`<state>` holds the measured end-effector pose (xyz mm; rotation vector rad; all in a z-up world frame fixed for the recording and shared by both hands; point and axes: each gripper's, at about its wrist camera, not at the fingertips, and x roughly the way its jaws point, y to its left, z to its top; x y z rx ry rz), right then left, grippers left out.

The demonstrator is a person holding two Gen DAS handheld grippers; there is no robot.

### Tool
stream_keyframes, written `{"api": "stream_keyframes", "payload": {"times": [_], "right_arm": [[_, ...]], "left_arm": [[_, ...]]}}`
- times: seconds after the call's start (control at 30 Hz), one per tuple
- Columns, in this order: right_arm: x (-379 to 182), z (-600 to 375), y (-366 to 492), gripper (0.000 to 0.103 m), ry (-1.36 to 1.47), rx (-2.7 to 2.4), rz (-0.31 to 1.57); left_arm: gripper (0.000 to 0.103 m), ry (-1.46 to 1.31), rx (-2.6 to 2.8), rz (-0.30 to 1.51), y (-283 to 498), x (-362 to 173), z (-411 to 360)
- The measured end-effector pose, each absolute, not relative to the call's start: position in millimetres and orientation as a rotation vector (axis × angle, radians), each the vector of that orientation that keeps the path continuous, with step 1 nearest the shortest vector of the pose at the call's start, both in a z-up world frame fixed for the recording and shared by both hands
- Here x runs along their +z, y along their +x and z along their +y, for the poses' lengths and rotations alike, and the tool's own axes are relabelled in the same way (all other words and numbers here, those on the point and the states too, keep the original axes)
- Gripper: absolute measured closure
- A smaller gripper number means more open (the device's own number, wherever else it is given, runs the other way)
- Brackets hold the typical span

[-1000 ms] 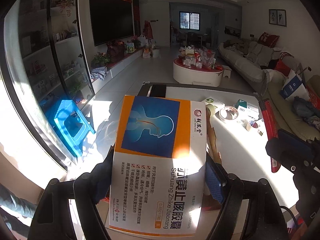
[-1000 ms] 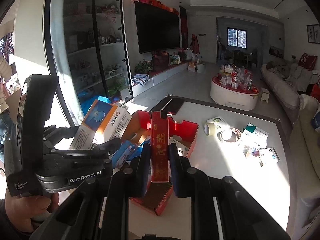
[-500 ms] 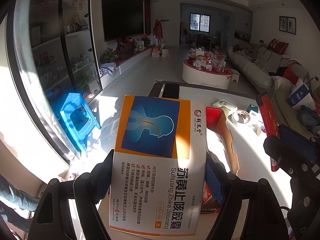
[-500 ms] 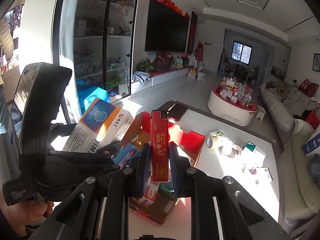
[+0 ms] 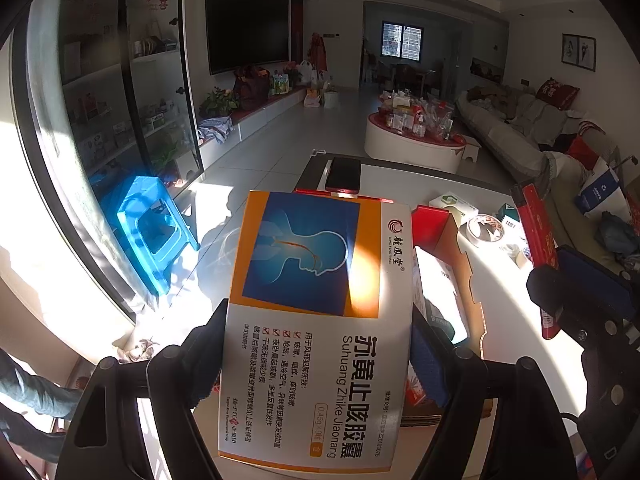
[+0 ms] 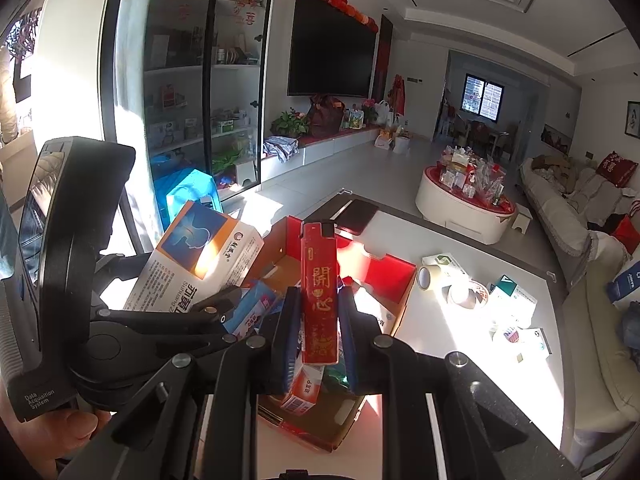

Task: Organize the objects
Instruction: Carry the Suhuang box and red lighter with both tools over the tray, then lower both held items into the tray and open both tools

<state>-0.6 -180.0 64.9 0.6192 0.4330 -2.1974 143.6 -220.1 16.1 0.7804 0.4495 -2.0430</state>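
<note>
Through my left wrist camera the left gripper clamps the medicine box above the white table beside a sunlit floor, while my right camera shows the right gripper pinching the red lighter over the cardboard box.

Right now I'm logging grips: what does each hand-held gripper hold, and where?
Left hand-held gripper: medicine box, by its long sides. Right hand-held gripper: red lighter, by its lower sides.

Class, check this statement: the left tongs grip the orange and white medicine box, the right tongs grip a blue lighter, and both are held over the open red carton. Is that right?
Not quite: the lighter in the right tongs is red, not blue, as the right wrist view shows. The left tongs do grip the medicine box, and both are over the open red carton.
</note>
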Motion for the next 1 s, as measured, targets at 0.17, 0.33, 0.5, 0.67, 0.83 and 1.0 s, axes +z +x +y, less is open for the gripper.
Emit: {"api": "stream_keyframes", "payload": {"times": [0.17, 0.33, 0.5, 0.67, 0.83, 1.0], "right_arm": [[56.4, -177.1, -11.4, 0.085, 0.656, -2.216, 0.399], [48.0, -176.9, -25.7, 0.085, 0.721, -2.209, 0.343], [40.5, -185.3, -35.1, 0.085, 0.751, -2.19, 0.343], [25.8, -193.9, -51.5, 0.085, 0.816, -2.169, 0.34], [9.4, -203.0, -71.5, 0.085, 0.892, -2.155, 0.339], [-0.8, -210.2, -85.8, 0.085, 0.936, -2.15, 0.339]], "left_arm": [[0.019, 0.767, -2.042, 0.51, 151.6, 14.5, -231.4], [0.019, 0.769, -2.027, 0.497, 151.2, 12.7, -237.8], [0.019, 0.791, -2.048, 0.473, 138.1, 10.9, -240.7], [0.019, 0.838, -2.041, 0.482, 121.6, 1.8, -257.8], [0.019, 0.88, -2.038, 0.504, 111.0, -12.4, -271.7], [0.019, 0.919, -2.054, 0.544, 100.5, -22.1, -282.6]]}}
